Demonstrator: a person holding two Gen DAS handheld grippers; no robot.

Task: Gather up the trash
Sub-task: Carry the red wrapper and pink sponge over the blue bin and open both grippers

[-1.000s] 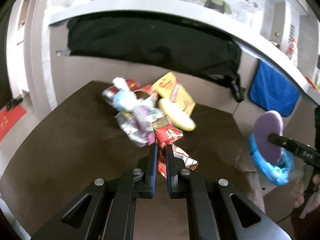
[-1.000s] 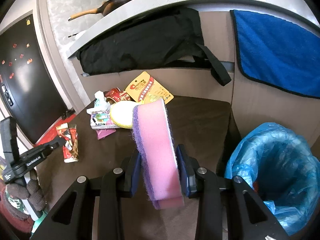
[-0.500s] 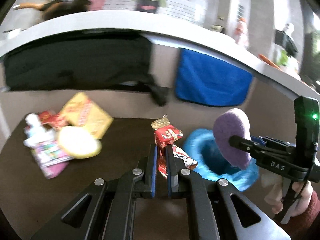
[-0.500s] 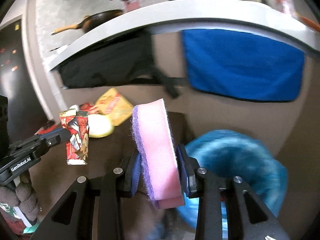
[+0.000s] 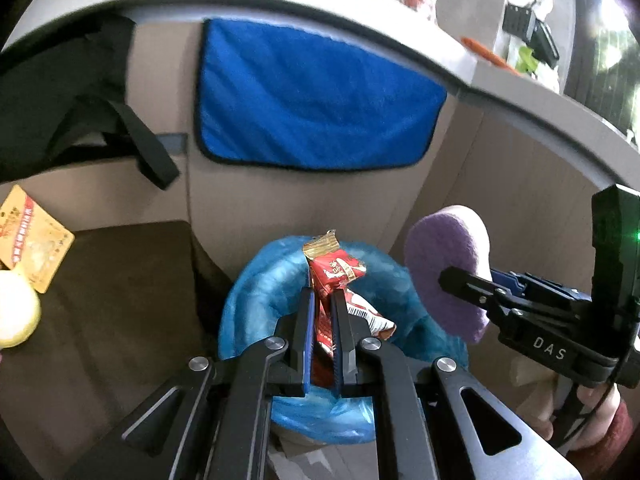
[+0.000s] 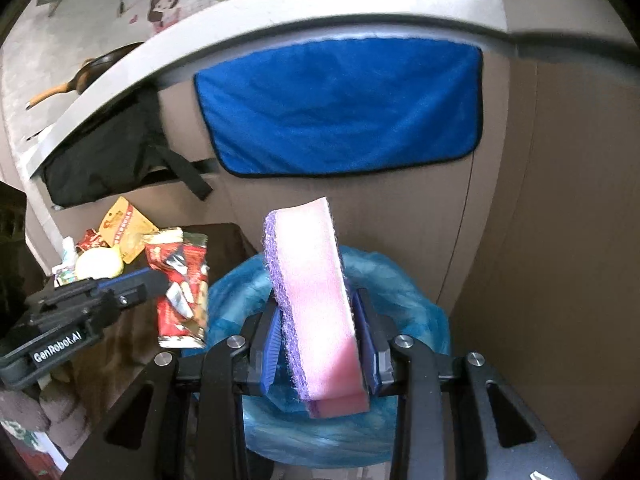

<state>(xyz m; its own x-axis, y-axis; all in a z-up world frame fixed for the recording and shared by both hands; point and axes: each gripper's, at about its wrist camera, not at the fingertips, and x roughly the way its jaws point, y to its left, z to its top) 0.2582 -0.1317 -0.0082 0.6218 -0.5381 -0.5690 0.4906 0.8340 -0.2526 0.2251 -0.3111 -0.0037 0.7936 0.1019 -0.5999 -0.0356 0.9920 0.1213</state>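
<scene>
My left gripper (image 5: 322, 308) is shut on a red snack wrapper (image 5: 334, 276) and holds it over the bin lined with a blue bag (image 5: 260, 292). The wrapper (image 6: 180, 280) and left gripper (image 6: 154, 280) also show in the right wrist view. My right gripper (image 6: 320, 320) is shut on a pink and purple sponge (image 6: 312, 280) above the same blue-lined bin (image 6: 404, 292). The sponge (image 5: 448, 272) in the right gripper (image 5: 452, 276) shows at the right of the left wrist view.
A dark brown table (image 5: 120, 300) stands left of the bin with a yellow packet (image 5: 32, 240), a pale yellow round thing (image 6: 98, 266) and other wrappers (image 6: 90, 240). A blue towel (image 5: 312, 92) and a black bag (image 6: 100, 160) hang under the grey counter (image 6: 320, 8).
Both grippers have swung right from the trash pile on the table to above the blue-lined bin, carrying the wrapper and the sponge.
</scene>
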